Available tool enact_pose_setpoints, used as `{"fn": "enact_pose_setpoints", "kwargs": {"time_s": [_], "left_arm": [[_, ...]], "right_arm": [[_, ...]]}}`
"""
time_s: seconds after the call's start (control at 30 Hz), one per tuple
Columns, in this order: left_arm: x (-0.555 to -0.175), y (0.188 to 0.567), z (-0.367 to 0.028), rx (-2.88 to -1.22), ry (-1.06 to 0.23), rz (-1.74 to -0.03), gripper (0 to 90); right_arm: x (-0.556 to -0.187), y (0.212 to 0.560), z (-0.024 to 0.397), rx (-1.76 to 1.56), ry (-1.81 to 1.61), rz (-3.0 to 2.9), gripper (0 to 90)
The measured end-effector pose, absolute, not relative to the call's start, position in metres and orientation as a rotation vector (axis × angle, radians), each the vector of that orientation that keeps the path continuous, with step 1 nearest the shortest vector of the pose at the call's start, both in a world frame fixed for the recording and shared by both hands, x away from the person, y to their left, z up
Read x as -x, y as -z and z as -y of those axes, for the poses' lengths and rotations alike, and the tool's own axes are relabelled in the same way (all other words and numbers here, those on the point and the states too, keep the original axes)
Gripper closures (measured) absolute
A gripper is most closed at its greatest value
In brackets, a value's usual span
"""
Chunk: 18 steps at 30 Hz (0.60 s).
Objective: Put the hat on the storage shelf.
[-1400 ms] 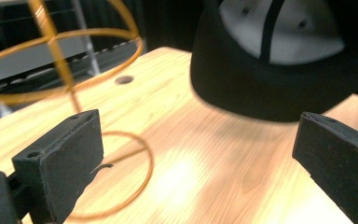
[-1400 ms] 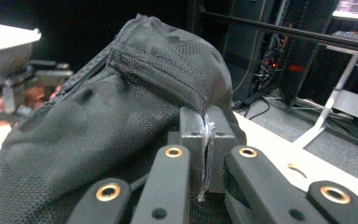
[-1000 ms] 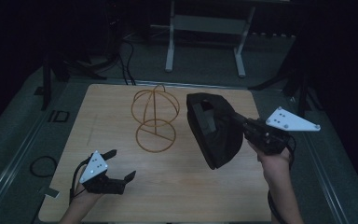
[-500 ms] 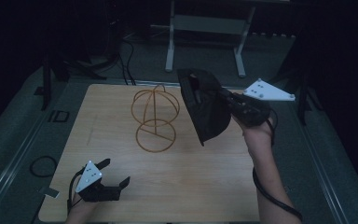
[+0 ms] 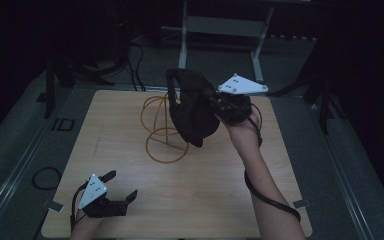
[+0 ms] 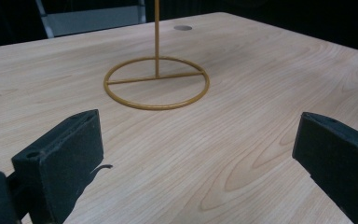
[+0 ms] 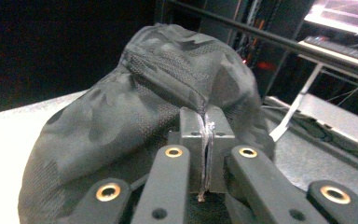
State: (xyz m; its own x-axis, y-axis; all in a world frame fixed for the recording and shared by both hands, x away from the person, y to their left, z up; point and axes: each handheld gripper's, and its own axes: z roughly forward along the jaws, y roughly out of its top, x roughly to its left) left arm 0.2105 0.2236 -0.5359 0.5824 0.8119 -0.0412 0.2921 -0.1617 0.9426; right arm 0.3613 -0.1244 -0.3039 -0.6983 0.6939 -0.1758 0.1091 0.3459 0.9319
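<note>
wooden table (image 5: pixel 220 200): right claw (image 5: pixel 211 101) pinching black cap (image 5: pixel 192 112) beside wire stand (image 5: pixel 162 127), left claw (image 5: pixel 121 186) wide.

One wooden table (image 5: pixel 200 200). One gold wire stand (image 5: pixel 166 131) on it, with one ring base (image 6: pixel 156 83) and one upright rod (image 6: pixel 157 37). One black cap (image 5: pixel 192 107). Two handheld grippers: left gripper (image 5: pixel 121 186), right gripper (image 5: pixel 211 100). Two grey three-cornered plates, one per gripper. One round hole (image 6: pixel 182 28) in tabletop.

My high view is dim, its edges black; the tabletop (image 5: pixel 190 190) is evenly lit, and the close views are slightly soft.
</note>
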Motion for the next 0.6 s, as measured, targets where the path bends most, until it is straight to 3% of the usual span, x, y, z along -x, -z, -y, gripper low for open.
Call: {"fn": "enact_pose_setpoints", "kwargs": {"time_s": [0.6], "left_arm": [[-0.212,0.54,-0.225,-1.734,-0.568,-0.916,2.4]], "right_arm": [[-0.383,0.328,0.075,-0.682,-1.373,-2.228,88.5]]}}
